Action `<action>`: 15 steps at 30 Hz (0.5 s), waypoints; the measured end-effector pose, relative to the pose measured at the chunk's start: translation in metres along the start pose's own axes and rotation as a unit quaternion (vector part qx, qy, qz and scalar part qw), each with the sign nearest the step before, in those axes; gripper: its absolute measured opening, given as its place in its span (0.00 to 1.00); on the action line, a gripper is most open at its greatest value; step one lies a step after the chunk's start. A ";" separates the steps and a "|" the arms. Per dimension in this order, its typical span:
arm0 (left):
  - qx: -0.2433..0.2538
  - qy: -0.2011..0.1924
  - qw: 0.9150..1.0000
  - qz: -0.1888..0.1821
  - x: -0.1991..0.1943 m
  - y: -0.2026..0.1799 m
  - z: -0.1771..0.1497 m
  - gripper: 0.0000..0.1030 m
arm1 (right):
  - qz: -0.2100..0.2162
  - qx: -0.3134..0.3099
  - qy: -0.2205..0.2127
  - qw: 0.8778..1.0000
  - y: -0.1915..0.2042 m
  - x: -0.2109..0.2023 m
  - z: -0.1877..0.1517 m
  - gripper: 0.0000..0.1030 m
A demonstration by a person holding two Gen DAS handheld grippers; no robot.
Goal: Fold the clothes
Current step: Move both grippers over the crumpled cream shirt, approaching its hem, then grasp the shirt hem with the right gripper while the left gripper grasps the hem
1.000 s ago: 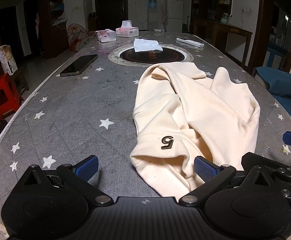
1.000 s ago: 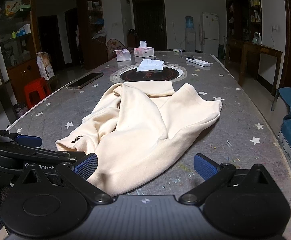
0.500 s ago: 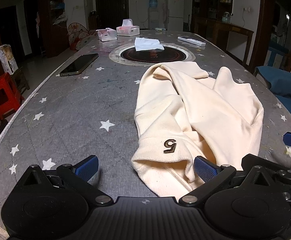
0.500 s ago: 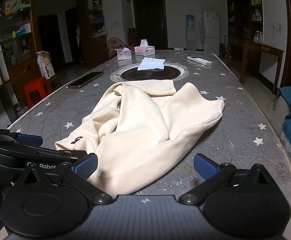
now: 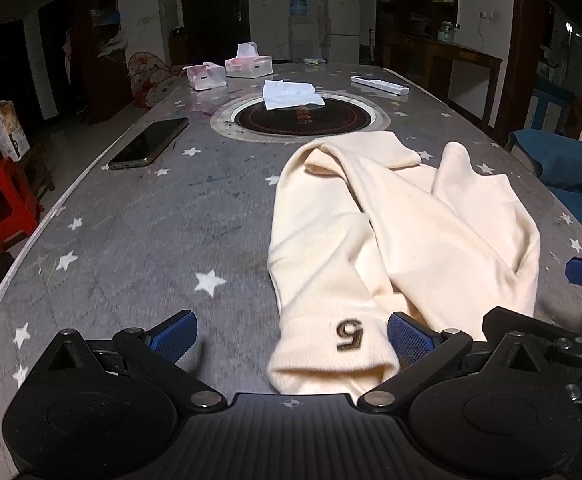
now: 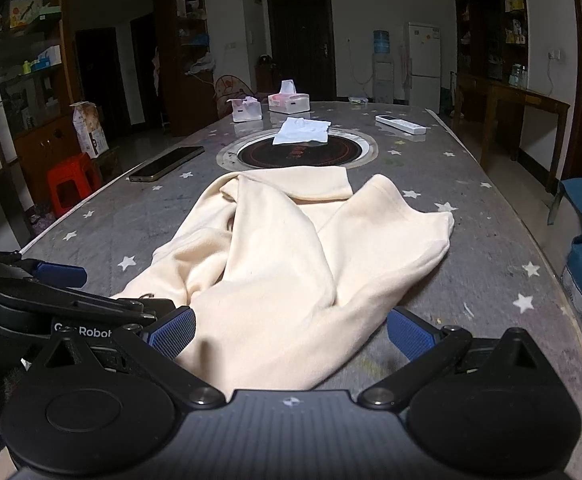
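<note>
I am reading a dark "5" sewn on the cream garment, lying crumpled on the star-printed grey table in a dim dining room. My left gripper and right gripper are both gaping wide, now closer to its near hem.

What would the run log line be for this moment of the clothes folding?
stage: reaching for hem | garment: cream sweatshirt crumpled on table | left gripper: open, at cuff | right gripper: open, over near hem | nothing grasped
</note>
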State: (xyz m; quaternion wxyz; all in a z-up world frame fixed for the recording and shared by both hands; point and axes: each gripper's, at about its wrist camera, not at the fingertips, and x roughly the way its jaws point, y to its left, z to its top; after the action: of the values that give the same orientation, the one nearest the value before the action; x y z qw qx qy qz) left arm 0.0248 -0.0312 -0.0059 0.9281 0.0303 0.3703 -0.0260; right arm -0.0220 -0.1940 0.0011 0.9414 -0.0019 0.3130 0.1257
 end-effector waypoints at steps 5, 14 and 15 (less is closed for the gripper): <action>0.004 0.002 1.000 -0.002 0.010 0.004 0.010 1.00 | 0.004 -0.009 0.000 1.000 -0.001 0.011 0.011 1.00; 0.002 0.010 1.000 -0.002 0.032 0.013 0.027 1.00 | 0.017 -0.025 0.004 1.000 -0.004 0.041 0.036 1.00; 0.003 0.011 1.000 -0.002 0.033 0.013 0.028 1.00 | 0.019 -0.027 0.005 0.999 -0.004 0.044 0.039 1.00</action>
State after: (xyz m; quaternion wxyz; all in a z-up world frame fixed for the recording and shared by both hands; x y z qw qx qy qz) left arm 0.0689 -0.0211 -0.0080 0.9238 0.0327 0.3803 -0.0285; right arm 0.0358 -0.1846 0.0060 0.9369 -0.0220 0.3142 0.1516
